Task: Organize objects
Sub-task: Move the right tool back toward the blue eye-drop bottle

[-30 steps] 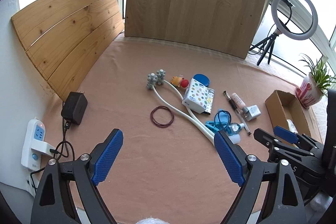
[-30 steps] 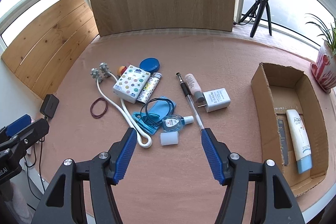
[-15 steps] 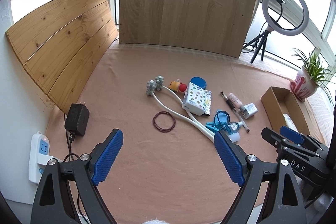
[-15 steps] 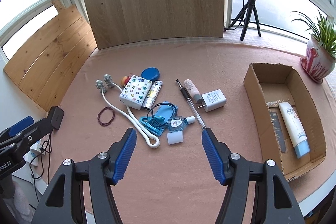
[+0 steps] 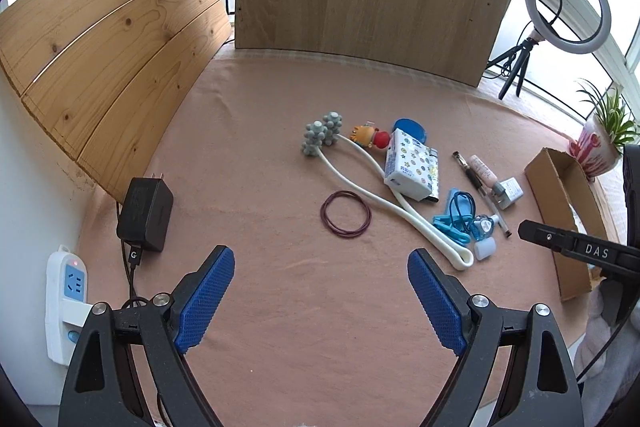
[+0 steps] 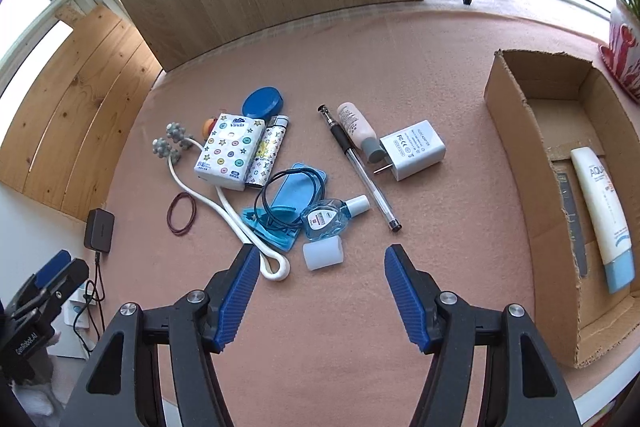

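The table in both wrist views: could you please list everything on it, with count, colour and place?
Cardboard box: one, brown, right edge.
Tube: one, white and blue, inside the box.
Tissue pack: one, white with coloured dots, centre left.
Lighter: one, patterned, beside the pack.
Round lid: one, blue, behind the pack.
Massager: one, white with grey heads, left of the pack.
Hair ties: dark red, left.
Pen: one, clear and black, centre.
Charger: one, white, right of the pen.
Small bottle: one, blue, near.
Left gripper: open, empty.
Right gripper: open, empty.
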Motion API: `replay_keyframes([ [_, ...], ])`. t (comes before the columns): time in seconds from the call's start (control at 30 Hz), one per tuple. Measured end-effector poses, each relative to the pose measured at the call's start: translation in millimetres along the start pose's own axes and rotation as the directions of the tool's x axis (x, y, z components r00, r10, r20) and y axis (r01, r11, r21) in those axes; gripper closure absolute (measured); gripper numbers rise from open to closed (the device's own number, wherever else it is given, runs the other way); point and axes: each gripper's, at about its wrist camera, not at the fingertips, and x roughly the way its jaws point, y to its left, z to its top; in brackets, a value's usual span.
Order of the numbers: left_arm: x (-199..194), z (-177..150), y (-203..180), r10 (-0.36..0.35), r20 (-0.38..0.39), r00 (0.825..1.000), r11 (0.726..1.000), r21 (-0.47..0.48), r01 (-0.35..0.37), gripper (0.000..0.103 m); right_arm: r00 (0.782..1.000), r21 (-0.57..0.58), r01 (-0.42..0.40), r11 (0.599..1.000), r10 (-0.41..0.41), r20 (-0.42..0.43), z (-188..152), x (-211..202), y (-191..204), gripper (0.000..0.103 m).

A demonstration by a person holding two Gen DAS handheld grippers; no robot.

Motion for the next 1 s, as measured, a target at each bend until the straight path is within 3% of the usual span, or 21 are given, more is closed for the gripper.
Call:
replay_keyframes([
  [0.27, 26.5, -10.1, 19.4, 0.02, -0.048, 0.999, 0.999, -0.046, -0.023, 0.012, 0.996, 0.015, -0.029, 0.999, 0.03, -0.082, 29.4, 32.8, 0.6, 0.043],
  [0.43, 36.9, -7.5, 27.3, 0.009, -0.053, 0.999, 0.997, -0.073, -0.013, 0.013, 0.99, 0.05, -0.03, 0.998, 0.036, -0.135, 39.6, 48.4, -9.8, 0.057],
  [0.63, 47.8, -2.3, 25.4, -0.01, -0.059, 0.998, 0.997, -0.076, 0.005, 0.013, 0.981, 0.094, -0.035, 0.995, 0.052, -0.185, 40.3, 57.3, -23.4, 0.067],
  [1.0, 55.9, -1.1, 13.4, -0.03, -0.071, 0.997, 0.998, -0.063, 0.025, 0.013, 0.971, 0.168, -0.026, 0.985, 0.065, -0.23, 42.3, 78.8, -29.8, 0.067],
])
